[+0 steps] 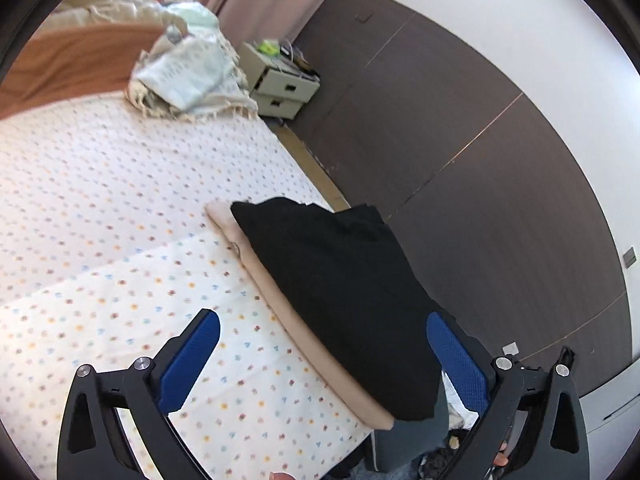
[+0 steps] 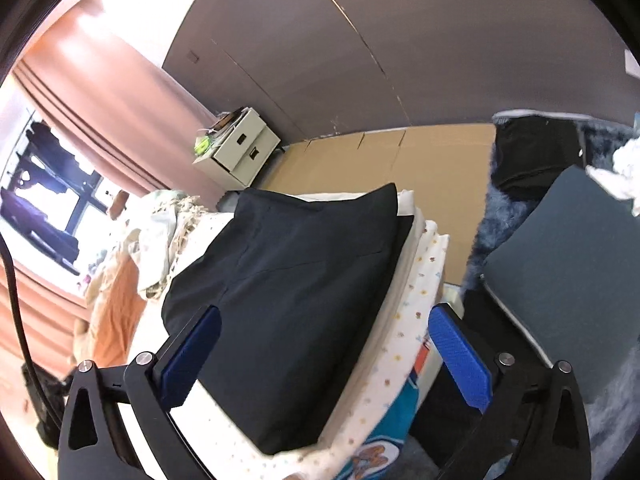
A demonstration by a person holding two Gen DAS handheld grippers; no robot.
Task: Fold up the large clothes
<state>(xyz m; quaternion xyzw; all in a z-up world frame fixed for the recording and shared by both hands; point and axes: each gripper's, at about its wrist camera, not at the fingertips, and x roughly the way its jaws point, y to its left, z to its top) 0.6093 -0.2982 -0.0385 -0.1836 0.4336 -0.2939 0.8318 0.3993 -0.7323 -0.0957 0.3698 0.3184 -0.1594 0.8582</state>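
- Left wrist view: the left tongs [image 1: 323, 354] are seen spread to their widest, with nothing held between the blue pads. The folded black fabric garment [image 1: 340, 300] is found ahead of them and toward the right finger, laid on a folded beige cloth [image 1: 280, 312] at the edge of the bed with the white dotted sheet [image 1: 120, 200]. Its long axis is seen running diagonally, from the upper left down to the lower right.
- Right wrist view: the right tongs [image 2: 325, 354] are likewise seen fully parted and empty. The same black garment [image 2: 288, 304] is seen straight ahead, its near end lying between the two fingers but below them, untouched. The fold is judged complete and released. The right tongs are judged slightly better centred on it, should it be taken up again.
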